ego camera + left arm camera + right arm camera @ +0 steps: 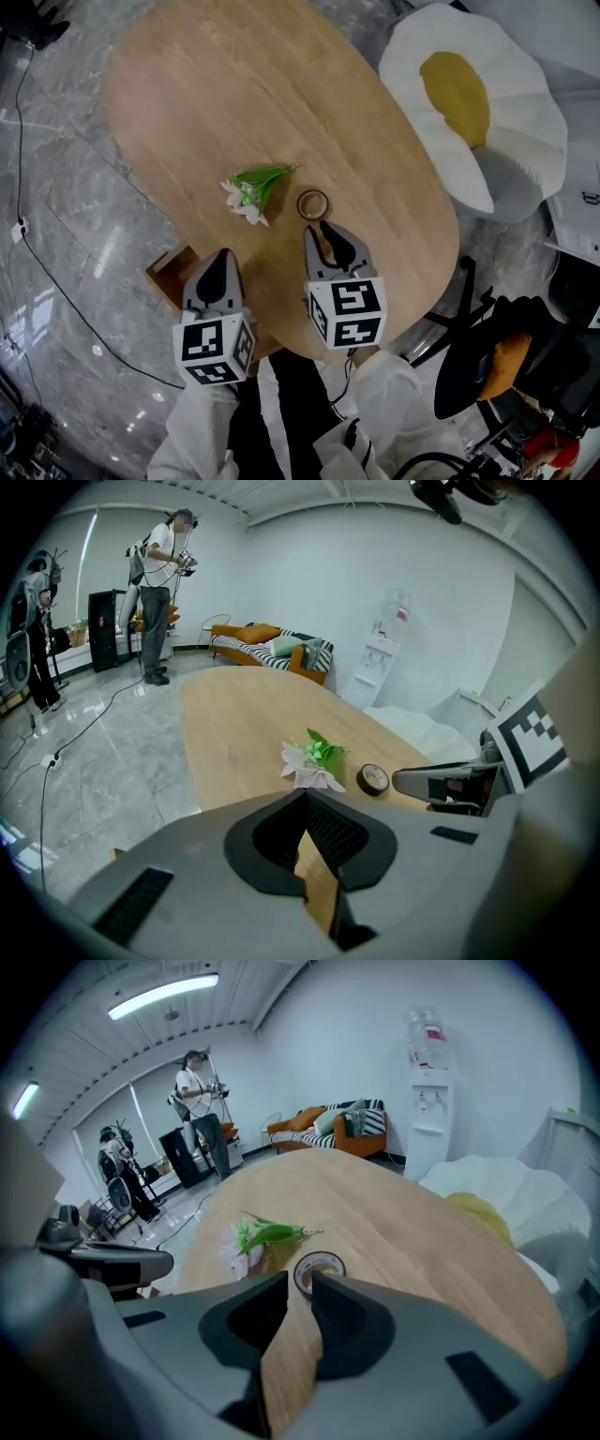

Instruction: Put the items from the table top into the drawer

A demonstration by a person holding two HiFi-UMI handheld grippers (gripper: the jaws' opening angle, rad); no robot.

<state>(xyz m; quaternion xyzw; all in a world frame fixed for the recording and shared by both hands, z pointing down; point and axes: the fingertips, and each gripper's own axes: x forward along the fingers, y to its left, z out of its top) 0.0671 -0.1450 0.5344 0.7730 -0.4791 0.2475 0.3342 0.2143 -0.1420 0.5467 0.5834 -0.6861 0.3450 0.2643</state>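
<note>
The oval worktop (234,94) carries 2 items, so by my reading nothing is stowed yet. The drawer (169,272) stands open at its left edge, and little of its inside shows. The left hand-held gripper (221,255) hangs by it, clenched and empty. The right hand-held gripper (317,230) is slightly parted, also empty. Left to move: the flower sprig (253,190) and, just past the right tips, the tape roll (313,203).

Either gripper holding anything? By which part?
Nothing is held: the left gripper has its jaws together, empty; the right gripper has its jaws slightly apart, empty, with the tape roll just beyond their tips.
</note>
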